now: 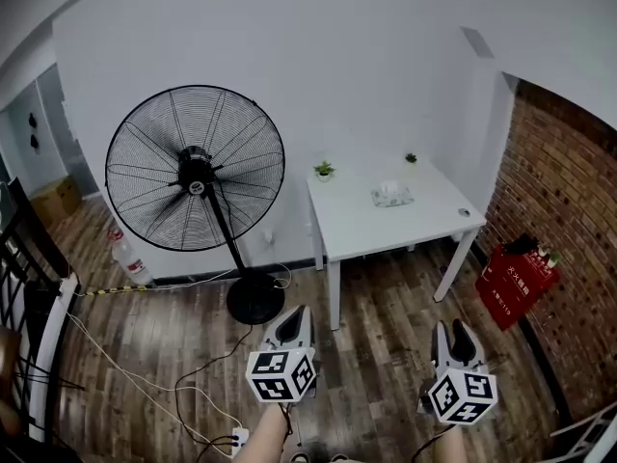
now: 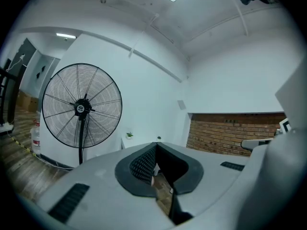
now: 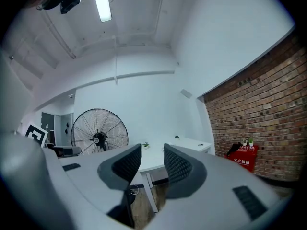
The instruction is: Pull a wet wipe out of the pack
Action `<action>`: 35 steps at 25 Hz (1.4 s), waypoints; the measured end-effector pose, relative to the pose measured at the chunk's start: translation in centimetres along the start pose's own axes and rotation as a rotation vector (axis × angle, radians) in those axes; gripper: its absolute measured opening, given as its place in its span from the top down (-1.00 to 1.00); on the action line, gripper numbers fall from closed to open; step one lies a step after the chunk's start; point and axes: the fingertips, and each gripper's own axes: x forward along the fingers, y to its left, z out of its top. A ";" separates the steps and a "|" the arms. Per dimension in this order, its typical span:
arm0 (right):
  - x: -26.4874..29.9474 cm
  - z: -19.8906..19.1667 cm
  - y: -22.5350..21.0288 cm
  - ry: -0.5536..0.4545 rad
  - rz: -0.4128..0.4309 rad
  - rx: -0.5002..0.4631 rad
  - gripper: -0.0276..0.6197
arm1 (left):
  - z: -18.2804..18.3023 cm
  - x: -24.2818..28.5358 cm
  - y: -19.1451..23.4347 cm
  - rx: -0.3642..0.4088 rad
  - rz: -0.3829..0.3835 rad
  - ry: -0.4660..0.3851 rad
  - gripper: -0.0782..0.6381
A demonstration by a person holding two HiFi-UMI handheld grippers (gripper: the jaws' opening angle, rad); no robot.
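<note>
We see the wipe pack lying on the white table far ahead, a potted plant at the table's far left corner. A floor fan stands left of the table. Nearer, over wood floor, our left gripper has its tips together and empty; our right gripper is slightly parted and empty.

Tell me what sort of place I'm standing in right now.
Probably a plain workroom or small office: a white table carrying a wet wipe pack stands by a white wall, a big pedestal fan stands on the wood floor, and a red box sits by a brick wall.
</note>
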 end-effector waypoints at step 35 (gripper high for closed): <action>18.8 1.5 -3.4 0.000 -0.114 0.026 0.48 | 1.9 21.2 6.1 0.003 -0.089 0.037 0.78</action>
